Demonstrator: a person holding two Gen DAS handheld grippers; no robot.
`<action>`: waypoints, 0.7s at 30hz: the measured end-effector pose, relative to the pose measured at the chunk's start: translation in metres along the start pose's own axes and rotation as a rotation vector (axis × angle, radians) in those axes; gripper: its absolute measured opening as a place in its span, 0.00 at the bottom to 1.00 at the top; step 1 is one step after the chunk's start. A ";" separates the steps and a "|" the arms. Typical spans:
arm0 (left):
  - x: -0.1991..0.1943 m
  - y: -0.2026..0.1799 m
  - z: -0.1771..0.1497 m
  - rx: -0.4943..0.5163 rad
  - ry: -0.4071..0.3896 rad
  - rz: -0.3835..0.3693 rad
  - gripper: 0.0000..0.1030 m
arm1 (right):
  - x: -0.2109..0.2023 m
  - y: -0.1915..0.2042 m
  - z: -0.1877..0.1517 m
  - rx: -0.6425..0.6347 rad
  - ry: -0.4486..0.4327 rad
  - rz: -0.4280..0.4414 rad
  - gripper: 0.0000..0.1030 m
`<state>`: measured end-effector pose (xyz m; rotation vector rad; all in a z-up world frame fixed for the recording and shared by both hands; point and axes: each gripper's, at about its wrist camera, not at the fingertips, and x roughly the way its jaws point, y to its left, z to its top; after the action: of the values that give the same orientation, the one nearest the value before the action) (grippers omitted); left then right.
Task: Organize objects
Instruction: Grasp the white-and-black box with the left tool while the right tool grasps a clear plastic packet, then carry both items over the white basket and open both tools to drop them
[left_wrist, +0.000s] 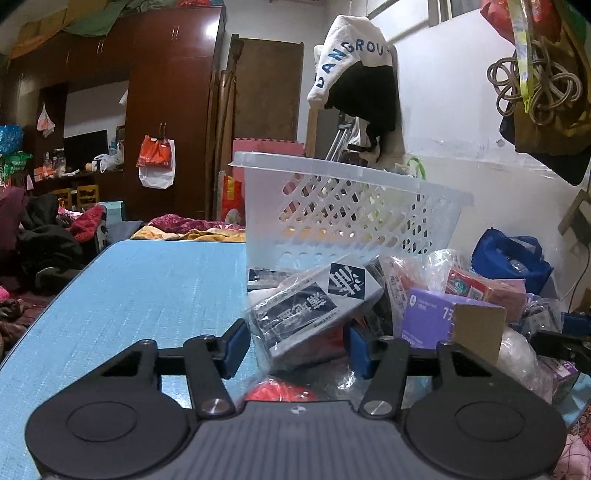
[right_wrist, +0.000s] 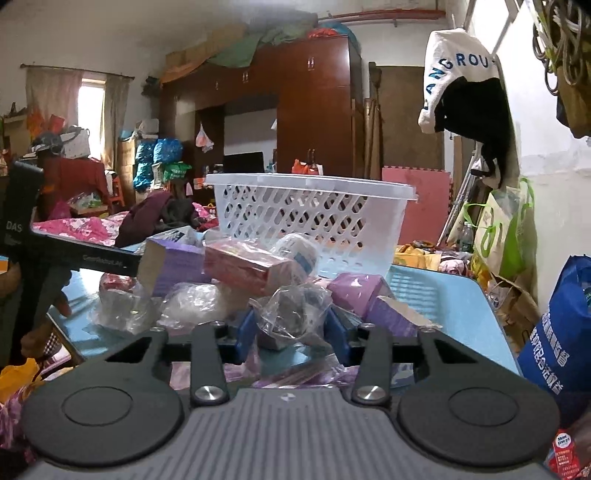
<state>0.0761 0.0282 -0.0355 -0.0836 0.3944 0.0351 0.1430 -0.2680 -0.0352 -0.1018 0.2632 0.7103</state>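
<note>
A white lattice basket (left_wrist: 351, 210) stands at the back of a blue table (left_wrist: 147, 295); it also shows in the right wrist view (right_wrist: 314, 218). In front of it lies a heap of packets. My left gripper (left_wrist: 295, 347) is open, its blue pads on either side of a black-and-white packet in clear wrap (left_wrist: 314, 310). My right gripper (right_wrist: 291, 332) is open around a crumpled clear bag with a dark object inside (right_wrist: 295, 310). A purple box (left_wrist: 428, 314) and a red box (right_wrist: 247, 266) lie in the heap.
A blue bag (right_wrist: 561, 332) hangs at the table's right edge. A white and black garment (left_wrist: 358, 74) hangs on the wall above the basket. A bed with clothes (right_wrist: 85, 225) and a dark wardrobe (left_wrist: 166, 110) stand behind. The left gripper's body (right_wrist: 55, 254) crosses the right view's left side.
</note>
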 end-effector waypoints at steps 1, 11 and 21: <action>0.000 -0.001 0.000 0.003 0.000 0.001 0.58 | 0.000 -0.001 0.000 0.002 0.001 0.001 0.43; -0.010 0.005 0.008 -0.022 -0.067 0.023 0.54 | -0.006 -0.005 0.004 0.024 -0.032 0.009 0.40; -0.016 0.009 0.035 -0.036 -0.111 -0.002 0.54 | -0.007 -0.025 0.043 0.075 -0.097 0.049 0.40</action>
<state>0.0747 0.0404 0.0022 -0.1173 0.2824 0.0450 0.1630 -0.2838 0.0081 0.0103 0.1995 0.7507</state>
